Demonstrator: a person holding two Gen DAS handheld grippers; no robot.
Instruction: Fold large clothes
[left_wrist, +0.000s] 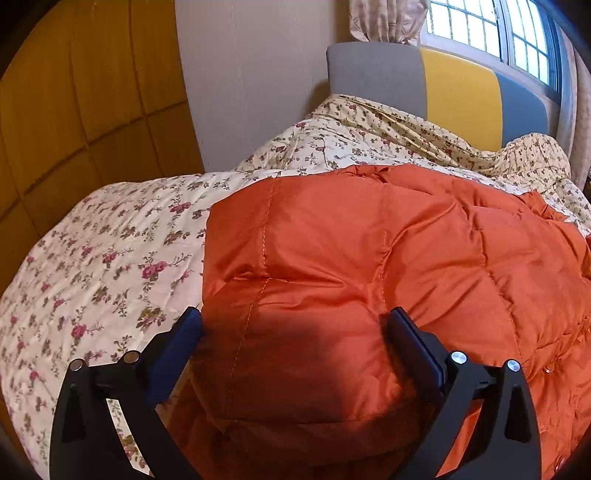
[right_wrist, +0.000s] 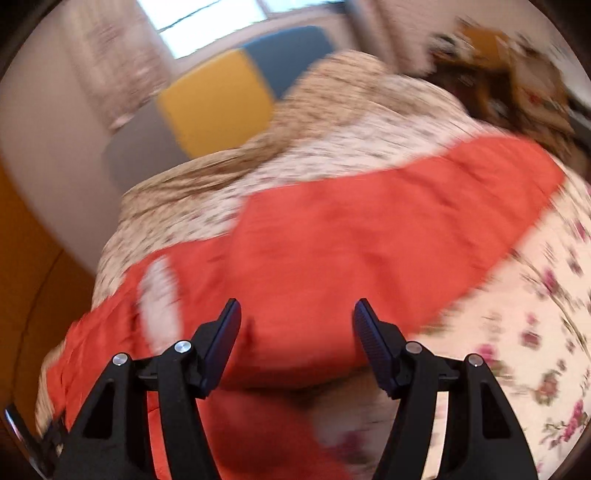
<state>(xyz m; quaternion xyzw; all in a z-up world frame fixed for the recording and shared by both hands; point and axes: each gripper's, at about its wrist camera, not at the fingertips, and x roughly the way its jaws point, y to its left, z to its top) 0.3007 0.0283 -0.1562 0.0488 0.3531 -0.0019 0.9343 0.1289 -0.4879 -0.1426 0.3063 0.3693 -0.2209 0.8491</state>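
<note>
An orange quilted puffer jacket (left_wrist: 369, 266) lies spread on a bed with a floral quilt (left_wrist: 99, 266). My left gripper (left_wrist: 293, 325) is open, its two fingers standing wide either side of a puffy fold at the jacket's near edge, close above or touching it. In the right wrist view, which is motion-blurred, the same orange jacket (right_wrist: 369, 229) stretches across the bed. My right gripper (right_wrist: 297, 317) is open and holds nothing, just above the jacket's near part.
A grey, yellow and blue headboard (left_wrist: 461, 92) stands at the far end under a window (left_wrist: 480, 29). A rumpled floral blanket (left_wrist: 388, 133) is piled before it. A wooden wardrobe (left_wrist: 74, 92) is at left. Blurred brown clutter (right_wrist: 509, 74) lies beyond the bed's right side.
</note>
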